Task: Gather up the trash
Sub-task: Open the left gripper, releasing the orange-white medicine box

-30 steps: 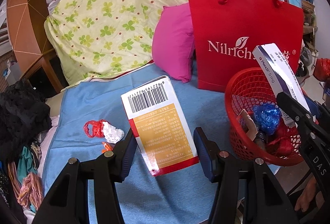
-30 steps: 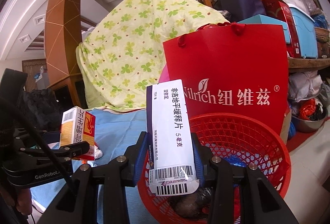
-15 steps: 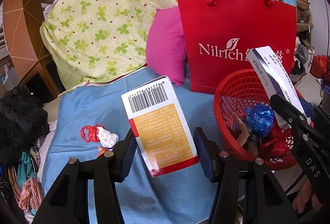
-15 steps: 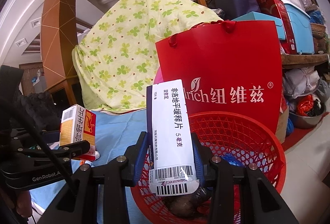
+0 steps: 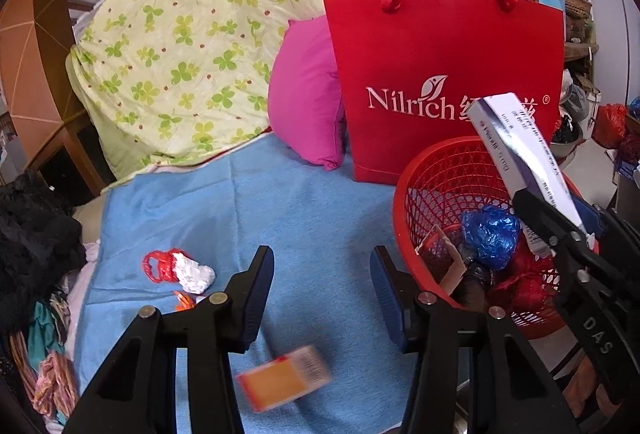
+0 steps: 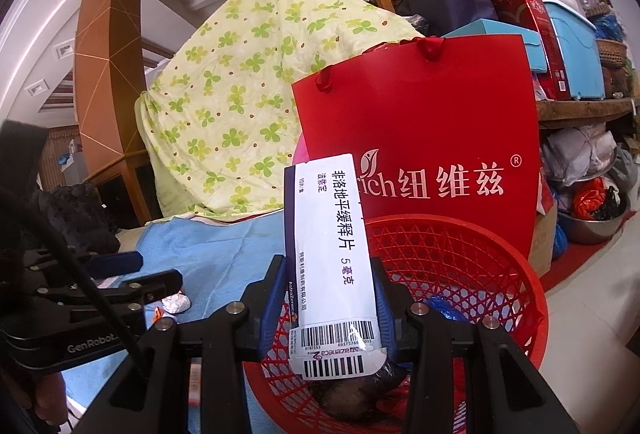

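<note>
Red plastic mesh forms the collection basket [image 5: 420, 194], which occupies the lower right of the left wrist view and the lower centre of the right wrist view. It already holds several items: a crumpled blue bag [image 5: 490, 234], a red bag [image 5: 520, 286], a piece of card and a dark lump near the bottom. That portion of the task is judged complete.

Blue cloth [image 5: 240, 202] covers the surface beside the basket, in the centre of the left wrist view; whether it is a bed or a table cannot be determined. Loose trash remains on it.

The white medicine box [image 6: 332, 234] stands upright in the right tool [image 6: 330, 302], centre of the right wrist view, directly above the basket interior. The tool's jaws are clamped on the box's two narrow sides. Releasing it is judged the step in hand.

The orange carton [image 5: 284, 378] appears blurred at the lower centre of the left wrist view, below the left tool [image 5: 322, 294] and over the blue cloth, outside the basket. The left tool's jaws are closing with nothing between them; the carton is not gripped and needs collecting.

The red-and-white wad [image 5: 180, 270] lies at the lower left on the cloth, with a small orange scrap [image 5: 184, 300] just beside it. Both are uncollected.
</note>
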Demonstrator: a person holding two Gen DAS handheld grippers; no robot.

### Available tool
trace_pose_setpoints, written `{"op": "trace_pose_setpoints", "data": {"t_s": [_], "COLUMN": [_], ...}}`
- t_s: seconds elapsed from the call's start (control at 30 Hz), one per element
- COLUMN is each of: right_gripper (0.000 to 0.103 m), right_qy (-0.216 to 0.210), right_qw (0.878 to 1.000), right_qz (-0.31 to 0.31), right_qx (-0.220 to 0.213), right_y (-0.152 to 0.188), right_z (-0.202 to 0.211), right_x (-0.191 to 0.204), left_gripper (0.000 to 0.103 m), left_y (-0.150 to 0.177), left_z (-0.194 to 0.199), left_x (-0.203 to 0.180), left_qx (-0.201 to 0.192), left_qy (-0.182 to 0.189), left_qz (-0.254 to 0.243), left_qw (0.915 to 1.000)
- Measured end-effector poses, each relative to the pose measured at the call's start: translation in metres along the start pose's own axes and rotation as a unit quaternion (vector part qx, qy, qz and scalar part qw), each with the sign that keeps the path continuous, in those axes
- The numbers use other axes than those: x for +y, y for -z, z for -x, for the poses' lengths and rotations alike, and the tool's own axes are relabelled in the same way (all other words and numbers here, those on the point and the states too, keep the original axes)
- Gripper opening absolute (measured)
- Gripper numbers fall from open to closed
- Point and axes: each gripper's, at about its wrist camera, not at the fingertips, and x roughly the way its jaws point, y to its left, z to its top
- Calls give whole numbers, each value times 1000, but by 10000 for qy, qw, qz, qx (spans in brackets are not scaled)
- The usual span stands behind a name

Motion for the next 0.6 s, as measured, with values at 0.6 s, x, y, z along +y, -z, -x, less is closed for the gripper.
{"op": "trace_pose_setpoints", "data": {"t_s": [0.6], "right_gripper": [43], "right_qy": [-20], "right_qw": [9999], "right_qz": [-89], "right_qx": [113], "right_y": [0], "right_z": [-6], "right_x": [-2], "left_gripper": [65], "left_y": [73], "left_z": [-74], "left_x": [108], "left_qx": [1410], "left_qy": [467], "left_qz": [1563], "left_qw": [9765]}}
